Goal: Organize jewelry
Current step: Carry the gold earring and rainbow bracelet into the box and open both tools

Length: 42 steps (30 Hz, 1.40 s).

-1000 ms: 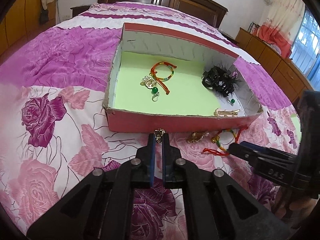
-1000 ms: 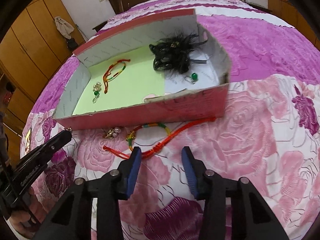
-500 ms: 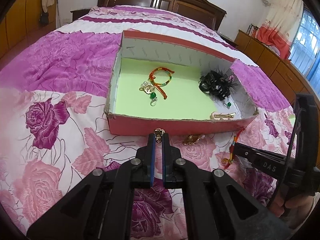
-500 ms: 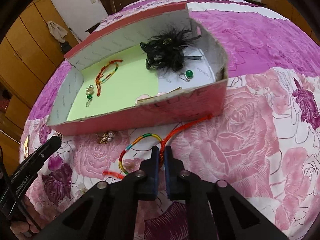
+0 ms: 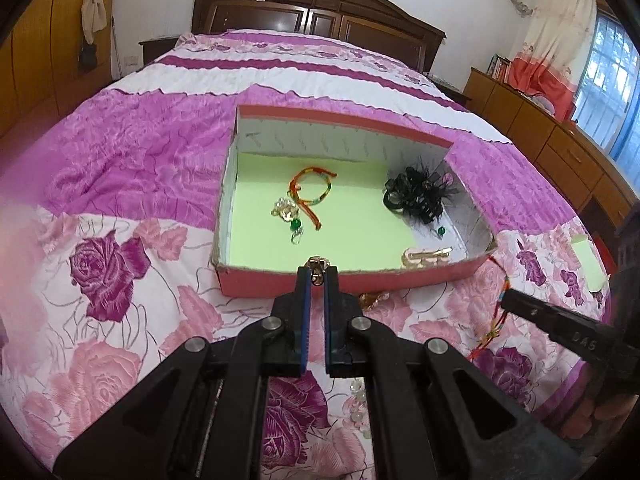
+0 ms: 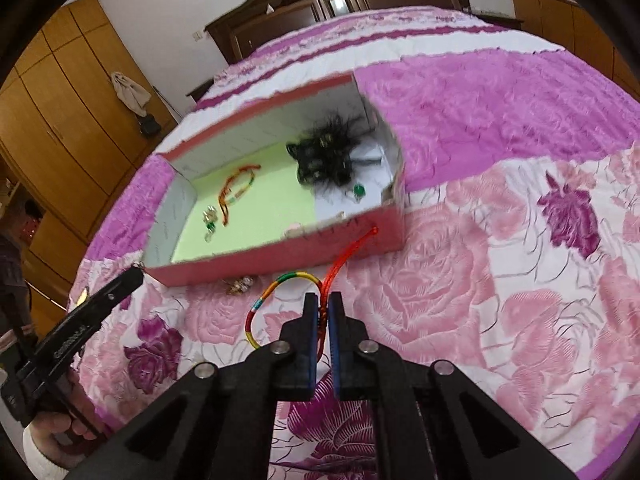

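Nearest in the right wrist view, the right gripper point(image 6: 323, 300) is clamped on the knotted part of a multicoloured braided bracelet point(image 6: 276, 286), whose loop hangs toward 10 o'clock while its red cord tail point(image 6: 352, 249) runs to 1 o'clock, ending against the front wall of the red cardboard box point(image 5: 360, 276). To do this carry well, I judge the bracelet should be lifted until loop and tail clear the box rim, then brought over the green liner before the jaws part; a trailing tail could snag the wall.

The left gripper point(image 5: 316, 276) is pinched narrow on a small gold-coloured clasp piece point(image 5: 318, 268), held just before the box's front wall at 12 o'clock. It too needs to pass over the rim, apart from the other hand's load.

On the floral bedspread point(image 5: 120, 280), between grippers and box, one gold pearl earring point(image 6: 240, 285) lies loose.

Inside the box, counted: one braided bracelet point(image 5: 312, 190), one gold earring with a green bead point(image 5: 289, 216), one black feathered hair clip point(image 5: 418, 196), one small green-bead earring point(image 5: 440, 232), one gold hairpin point(image 5: 426, 256) by the front right corner.
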Tool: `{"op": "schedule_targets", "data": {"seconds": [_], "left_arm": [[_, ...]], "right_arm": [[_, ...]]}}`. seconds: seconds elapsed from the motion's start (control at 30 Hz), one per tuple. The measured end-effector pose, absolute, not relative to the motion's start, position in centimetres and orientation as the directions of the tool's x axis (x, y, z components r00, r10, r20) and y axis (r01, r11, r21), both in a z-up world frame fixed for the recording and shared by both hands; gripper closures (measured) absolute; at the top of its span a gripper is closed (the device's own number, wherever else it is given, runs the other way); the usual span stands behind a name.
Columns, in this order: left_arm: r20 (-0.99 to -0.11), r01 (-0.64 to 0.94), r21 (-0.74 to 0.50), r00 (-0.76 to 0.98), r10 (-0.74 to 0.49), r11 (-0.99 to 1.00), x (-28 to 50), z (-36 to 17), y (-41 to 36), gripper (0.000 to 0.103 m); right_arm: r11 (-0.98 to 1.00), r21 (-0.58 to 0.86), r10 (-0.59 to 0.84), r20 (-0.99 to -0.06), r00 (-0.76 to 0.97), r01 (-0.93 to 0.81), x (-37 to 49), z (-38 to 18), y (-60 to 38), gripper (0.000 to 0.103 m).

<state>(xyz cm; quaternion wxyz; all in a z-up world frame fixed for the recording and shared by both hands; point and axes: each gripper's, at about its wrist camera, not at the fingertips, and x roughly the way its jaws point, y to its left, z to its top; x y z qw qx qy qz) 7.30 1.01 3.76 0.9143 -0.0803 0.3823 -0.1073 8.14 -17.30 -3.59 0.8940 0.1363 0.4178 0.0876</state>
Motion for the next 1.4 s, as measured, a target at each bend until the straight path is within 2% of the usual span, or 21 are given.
{"op": "schedule_targets", "data": {"seconds": [0.47,0.77,1.4], "left_arm": [[-0.658,0.137,-0.19,0.717,-0.23,0.972,10.3,5.7,0.5,0.103],[-0.653,0.139,-0.162,0.727,-0.211,0.977,13.7,6.2,0.2,0.103],[-0.732,0.112,-0.152,0.655,-0.189,0.982,21.0,1.7,-0.2,0.103]], "right_arm": [[0.952,0.281,0.28,-0.638,0.718,-0.121,10.9,0.4,-16.2,0.097],[0.952,0.256,0.295,-0.622,0.726,-0.168,14.3,0.9,-14.4,0.097],[0.955,0.194,0.296,-0.688,0.662,-0.225,24.3,-2.7,-10.6,0.097]]}}
